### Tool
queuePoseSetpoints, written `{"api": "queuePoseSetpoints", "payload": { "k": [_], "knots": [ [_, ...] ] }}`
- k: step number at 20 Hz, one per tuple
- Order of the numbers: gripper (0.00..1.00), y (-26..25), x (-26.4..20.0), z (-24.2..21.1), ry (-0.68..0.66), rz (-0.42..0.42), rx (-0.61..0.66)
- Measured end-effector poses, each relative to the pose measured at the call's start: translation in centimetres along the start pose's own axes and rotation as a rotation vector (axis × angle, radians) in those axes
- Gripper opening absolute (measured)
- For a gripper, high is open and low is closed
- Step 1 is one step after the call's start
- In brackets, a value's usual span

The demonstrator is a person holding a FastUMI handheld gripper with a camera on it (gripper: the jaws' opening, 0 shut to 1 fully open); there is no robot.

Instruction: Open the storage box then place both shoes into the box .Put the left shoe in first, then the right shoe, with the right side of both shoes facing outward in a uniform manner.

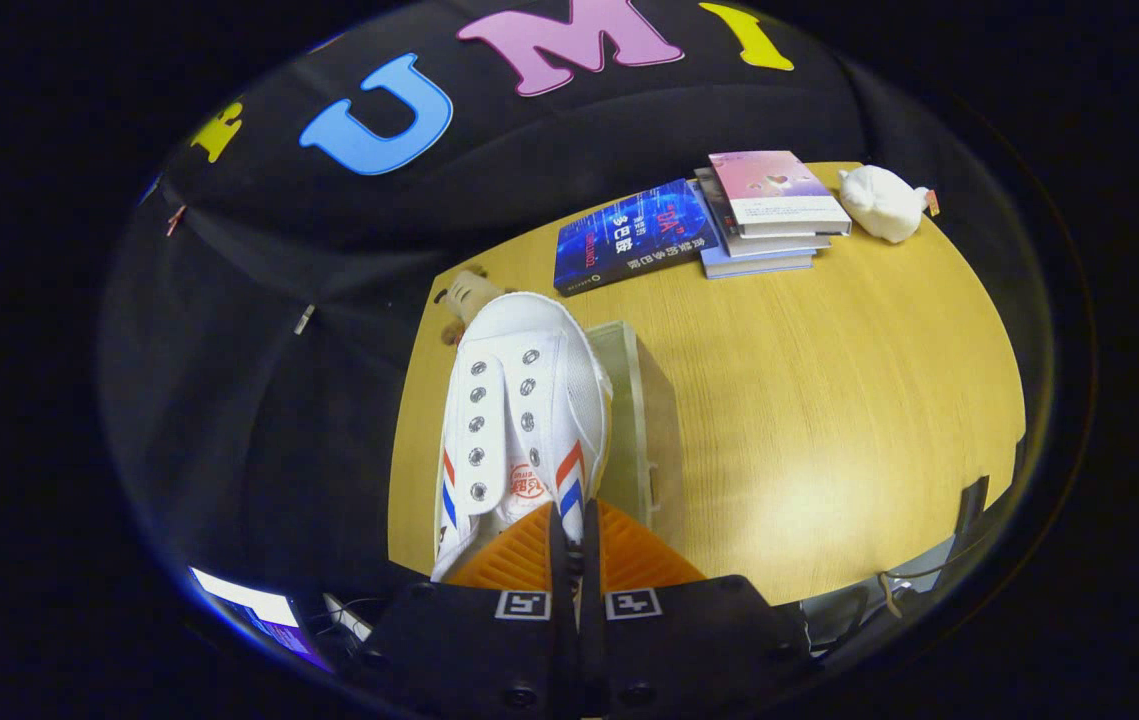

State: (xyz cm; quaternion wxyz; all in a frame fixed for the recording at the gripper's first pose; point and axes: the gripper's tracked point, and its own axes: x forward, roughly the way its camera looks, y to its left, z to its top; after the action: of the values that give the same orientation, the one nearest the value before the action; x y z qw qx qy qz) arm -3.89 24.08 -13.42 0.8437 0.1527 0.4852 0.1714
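Tongs [576, 560] clenched on the heel rim of the white canvas shoe with red-and-blue stripes [519, 420], which I hold above the clear plastic storage box [644, 420] on the wooden table [829, 400]; such a thin pinch could slip and drop it askew.

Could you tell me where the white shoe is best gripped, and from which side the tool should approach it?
Grip the white shoe at the thin collar wall by its opening, coming from the heel end along its length. That edge is narrow enough to fit between the fingers, and the tool already looks shut on it there, toe pointing away toward the books, above the clear storage box.
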Motion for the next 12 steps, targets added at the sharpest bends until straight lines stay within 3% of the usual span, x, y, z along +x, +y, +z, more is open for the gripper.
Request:
{"api": "queuePoseSetpoints", "payload": {
  "k": [3, 8, 12],
  "knots": [
    [0.05, 0.1, 2.5, -1.3, 0.033, -0.045, -0.037],
    [0.05, -1.8, 5.4, -1.8, 0.047, -0.191, -0.094],
    [0.06, -2.1, 6.2, -2.2, 0.047, -0.227, -0.122]
  ]
}}
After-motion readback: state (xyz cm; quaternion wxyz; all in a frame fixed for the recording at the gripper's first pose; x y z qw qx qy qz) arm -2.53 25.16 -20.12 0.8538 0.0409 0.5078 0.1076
